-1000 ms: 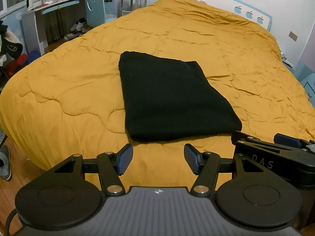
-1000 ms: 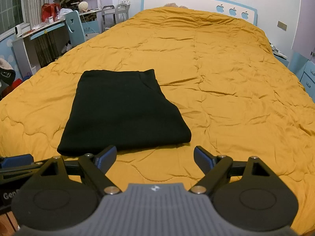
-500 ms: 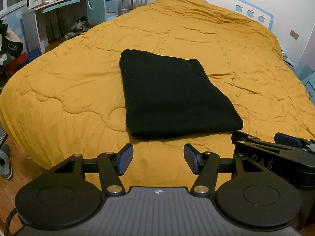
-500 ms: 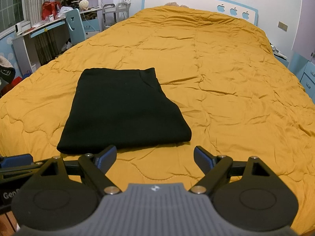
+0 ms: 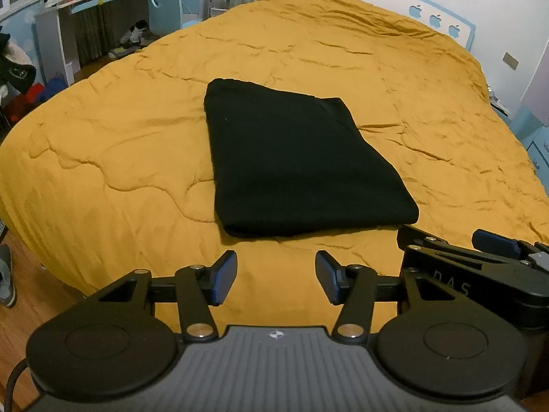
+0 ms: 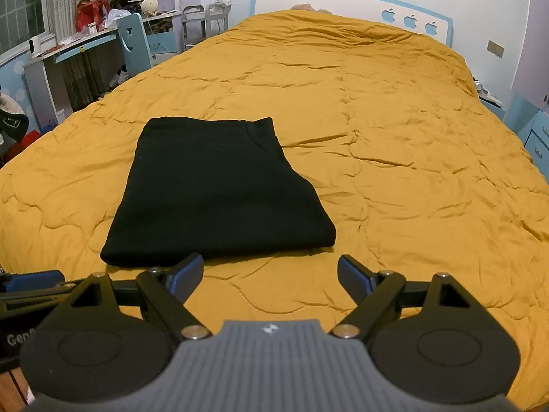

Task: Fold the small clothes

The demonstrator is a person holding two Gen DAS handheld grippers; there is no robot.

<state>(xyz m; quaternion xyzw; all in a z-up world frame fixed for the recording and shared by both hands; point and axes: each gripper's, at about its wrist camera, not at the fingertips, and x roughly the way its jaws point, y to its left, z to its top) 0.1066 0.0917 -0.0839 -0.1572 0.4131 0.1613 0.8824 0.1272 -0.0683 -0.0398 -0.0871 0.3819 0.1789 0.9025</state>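
Bedroom setting: a bed under a mustard-yellow quilt (image 5: 137,158) fills both views, with a white headboard (image 6: 343,3) edged in blue at the far end and a desk (image 6: 68,51) with a light-blue chair (image 6: 133,44) along the left wall.

Your folded black garment (image 5: 295,168) lies flat on the quilt as a neat rectangle near the foot of the bed, its thick folded edge facing you. In the right wrist view it (image 6: 212,192) sits left of centre.

Your left gripper (image 5: 276,274) hangs over bare quilt just short of the garment's near edge. Its blue-padded fingers (image 5: 224,276) are apart and closing, with nothing between them but quilt; they do not touch the cloth.

Your right gripper (image 6: 269,274) hangs beside it, fingers (image 6: 187,274) spread wider, also over bare quilt. Its left finger overlaps the garment's near edge in the picture; whether it touches, you cannot tell from this view. Nothing is clamped.

Each gripper shows at the edge of the other's view: right (image 5: 480,264), left (image 6: 31,285).
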